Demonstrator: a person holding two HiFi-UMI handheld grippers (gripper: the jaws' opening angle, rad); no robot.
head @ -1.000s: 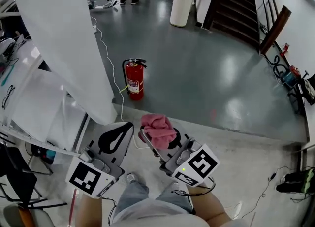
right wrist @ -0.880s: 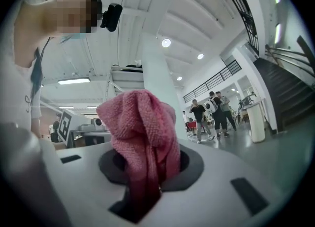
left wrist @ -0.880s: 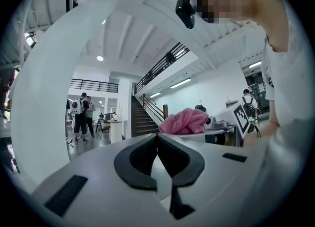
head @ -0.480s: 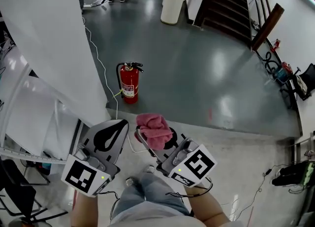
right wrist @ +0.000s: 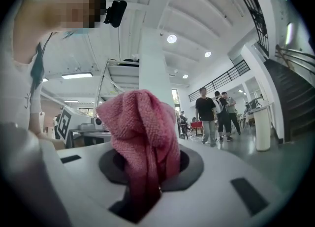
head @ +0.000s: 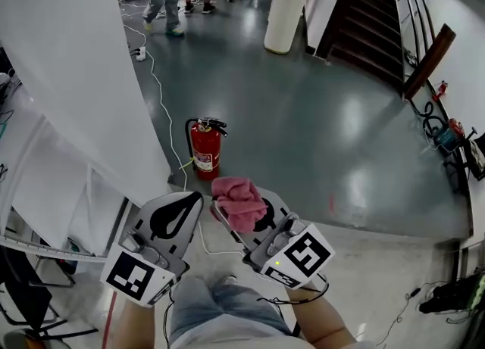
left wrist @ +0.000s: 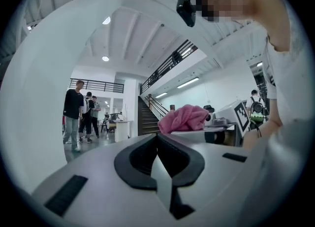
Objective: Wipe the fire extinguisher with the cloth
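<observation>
Fire extinguisher (head: 205, 151) stands upright on the dark grey floor (head: 303, 135), close to the edge where that floor meets the paler strip under the person's feet, and just beside the foot of the white column (head: 83, 67). A white cable (head: 161, 101) trails along the floor past it. It is well apart from both claws, so no wiping has begun; I judge this to be the approach, with the cloth carried ready for use

The pink cloth (right wrist: 140, 132) is clamped in the right claw (head: 244, 211), whose jaws close on its lower folds while the rest bunches up in a loose lump above the tips. Held that way, a soft padded end leads, which should suit rubbing a round cylinder. The left claw (head: 195, 200) has its jaws together with nothing between them, so it seems free to steady the extinguisher by its handle or body if it rocks

Both forearms reach forward from the waist, low in the head view. The claws sit side by side, near each other but not touching, and angle slightly inward so they point roughly toward the extinguisher. Ceiling fills much of both gripper views, which suggests the claws are tipped somewhat upward; they would need to drop well down to meet the red body
</observation>
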